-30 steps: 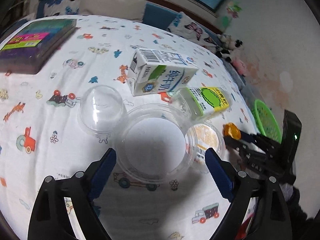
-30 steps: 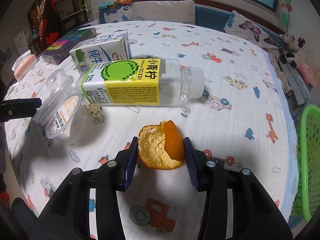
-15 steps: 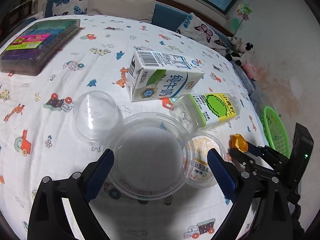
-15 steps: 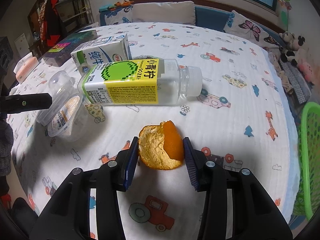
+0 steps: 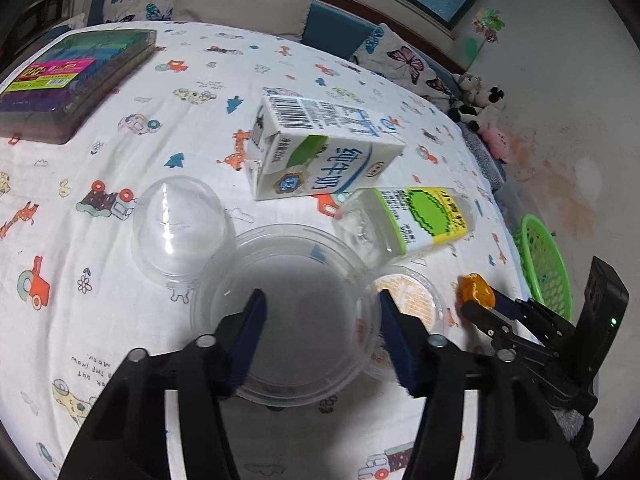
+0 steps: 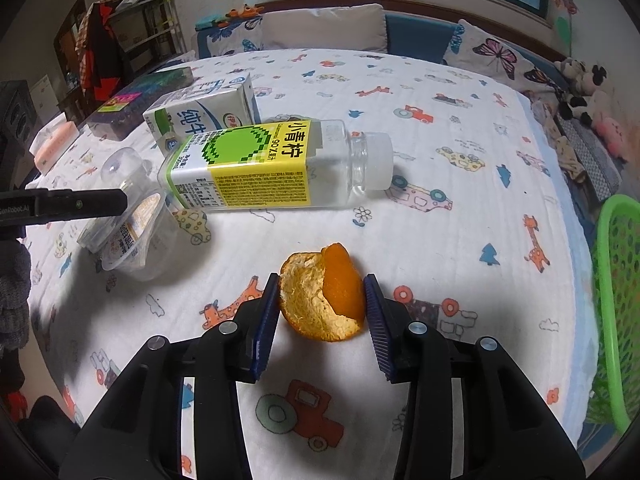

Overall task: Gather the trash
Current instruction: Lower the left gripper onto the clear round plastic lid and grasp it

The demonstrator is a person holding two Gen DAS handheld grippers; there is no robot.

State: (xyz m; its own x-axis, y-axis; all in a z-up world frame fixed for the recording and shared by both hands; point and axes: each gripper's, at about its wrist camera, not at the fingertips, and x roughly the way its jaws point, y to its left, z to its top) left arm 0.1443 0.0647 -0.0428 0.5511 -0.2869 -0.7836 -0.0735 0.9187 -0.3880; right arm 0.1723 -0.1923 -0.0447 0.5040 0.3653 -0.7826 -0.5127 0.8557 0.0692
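- Since the earlier frame the left gripper (image 5: pixel 320 320) has been closing: its jaws were standing wide outside the big clear plastic bowl (image 5: pixel 286 316), and now the blue pads are sitting over the bowl. Whether they are already pressing its wall I cannot tell.
- Hardly anything is changing at the right gripper (image 6: pixel 322 312); it is clenching a piece of orange peel (image 6: pixel 324 300) between its two pads, low over the cloth.
- The big clear bowl is looking empty, and the printed cloth is showing through its bottom.
- A clear dome lid (image 5: pixel 178 228) is lying just beside the bowl, on its left in the left wrist view.
- A small plastic cup with a printed foil top (image 5: pixel 404 304) is touching the bowl on the other side; in the right wrist view it is lying tilted (image 6: pixel 136 240).
- A milk carton (image 5: pixel 320 152) is lying on its side, and a clear bottle with a yellow-green label (image 6: pixel 260 164) is lying next to it with the cap on.
- A green mesh basket (image 6: pixel 616 300) is standing beyond the edge of the surface; its inside is not visible.
- Everything is resting on a white cloth with cartoon prints (image 6: pixel 440 152).
- A flat colourful box (image 5: pixel 68 80) is lying at the far corner.
- Butterfly cushions (image 6: pixel 496 56), plush toys (image 5: pixel 480 104) and a window are filling the back of the room.
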